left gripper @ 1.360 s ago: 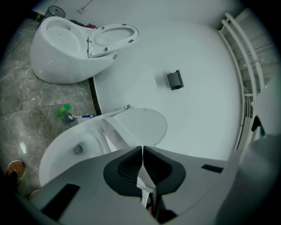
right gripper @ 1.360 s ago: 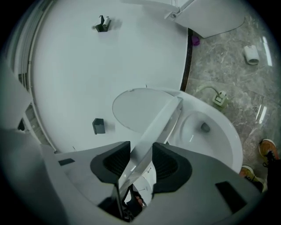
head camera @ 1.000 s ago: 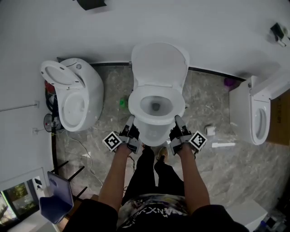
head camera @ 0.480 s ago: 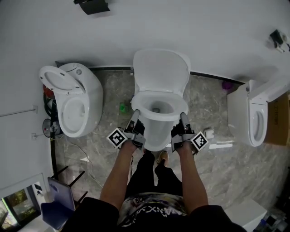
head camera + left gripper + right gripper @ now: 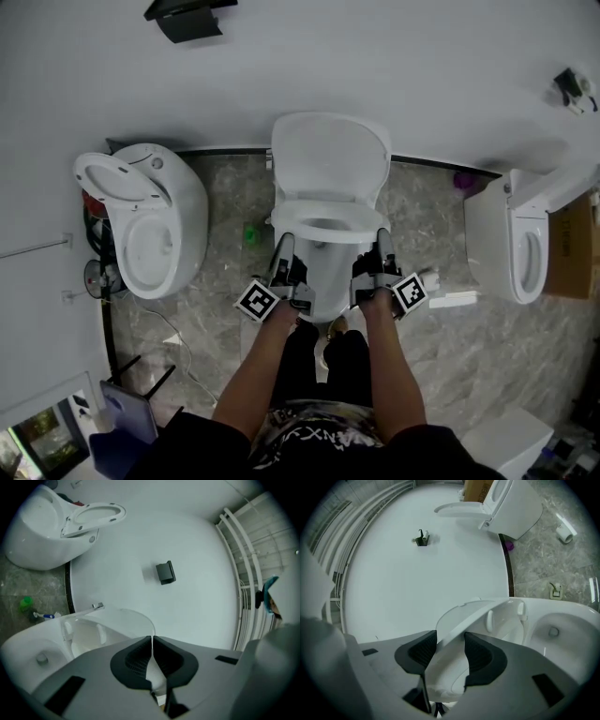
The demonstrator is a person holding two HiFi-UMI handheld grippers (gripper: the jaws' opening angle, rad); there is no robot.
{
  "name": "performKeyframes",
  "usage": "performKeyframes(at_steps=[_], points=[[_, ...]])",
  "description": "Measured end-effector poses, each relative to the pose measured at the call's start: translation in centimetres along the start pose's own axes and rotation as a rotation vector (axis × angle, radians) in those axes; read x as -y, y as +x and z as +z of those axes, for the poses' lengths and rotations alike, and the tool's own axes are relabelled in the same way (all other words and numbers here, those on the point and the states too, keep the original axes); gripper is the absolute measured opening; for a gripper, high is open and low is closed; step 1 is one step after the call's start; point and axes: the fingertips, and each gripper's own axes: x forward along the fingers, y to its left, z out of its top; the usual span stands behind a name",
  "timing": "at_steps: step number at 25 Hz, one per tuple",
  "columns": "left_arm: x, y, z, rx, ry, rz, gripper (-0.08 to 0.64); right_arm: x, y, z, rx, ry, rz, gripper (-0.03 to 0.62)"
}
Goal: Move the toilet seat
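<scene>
A white toilet stands in the middle, its lid (image 5: 330,157) upright against the wall. The toilet seat (image 5: 328,217) is tilted up off the bowl (image 5: 323,281). In the left gripper view its underside (image 5: 89,637) with its bumpers faces me. My left gripper (image 5: 284,251) grips the seat's left edge, and its pads (image 5: 152,639) nearly meet on the thin rim. My right gripper (image 5: 382,246) holds the right edge. There the rim (image 5: 487,616) fills the gap between the pads (image 5: 449,641).
A second toilet (image 5: 150,220) with a raised seat stands at the left, and a third (image 5: 511,248) at the right beside a cardboard box (image 5: 570,244). A green bottle (image 5: 250,232) and a paper roll (image 5: 431,277) lie on the marble floor. A black box (image 5: 187,19) hangs on the wall.
The seat lay flat on the bowl a second ago. Both grippers have since risen and swung its front edge up toward the lid.
</scene>
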Motion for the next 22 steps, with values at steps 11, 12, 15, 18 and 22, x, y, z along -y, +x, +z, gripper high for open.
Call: performKeyframes(at_steps=[11,12,15,18,22], points=[[1.4,5.2,1.4,0.055,-0.028,-0.019,0.029,-2.5,4.4,1.1,-0.037,-0.037,0.028,0.198],[1.4,5.5,1.4,0.06,-0.029,-0.016,0.029,-2.6,4.8,1.1,-0.046,-0.036,0.028,0.196],[1.6,6.7,0.6,0.036,-0.024,-0.012,0.03,-3.0,5.7,1.4,-0.066,-0.037,0.023,0.196],[1.7,7.8,-0.3,0.008,-0.001,-0.006,0.031,-3.2,6.5,1.5,-0.088,-0.039,0.017,0.196],[2.0,9.9,-0.4,0.02,-0.007,-0.023,0.031,-3.5,7.7,1.9,-0.102,-0.041,0.021,0.196]])
